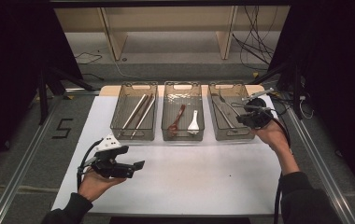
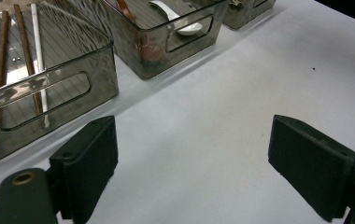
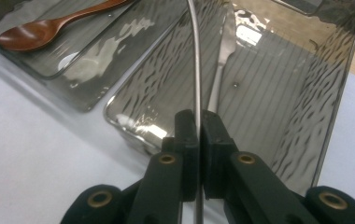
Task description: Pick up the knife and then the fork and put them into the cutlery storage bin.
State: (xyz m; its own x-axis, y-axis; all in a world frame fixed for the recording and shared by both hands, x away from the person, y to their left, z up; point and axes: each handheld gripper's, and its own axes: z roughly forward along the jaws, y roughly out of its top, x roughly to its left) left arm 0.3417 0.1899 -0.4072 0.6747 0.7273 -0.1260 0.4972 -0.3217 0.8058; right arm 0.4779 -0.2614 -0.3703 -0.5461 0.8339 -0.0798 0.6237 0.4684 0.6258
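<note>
Clamped on a thin metal utensil (image 3: 195,60), the right gripper (image 3: 198,122) hung over the right-hand bin (image 3: 334,98), while the left gripper (image 2: 192,163) gaped empty above the table (image 2: 222,116).

Three bins stood side by side at the far edge of my mat (image 1: 175,177): chopsticks (image 1: 138,112) in the left bin (image 1: 134,112), two spoons (image 1: 183,120) in the middle bin (image 1: 182,111), cutlery (image 1: 223,112) in the right bin (image 1: 229,112).

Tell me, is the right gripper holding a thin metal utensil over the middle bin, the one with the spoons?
Not quite: the right gripper holds the thin metal utensil over the right bin, where a knife lies. The right gripper view shows it.
</note>
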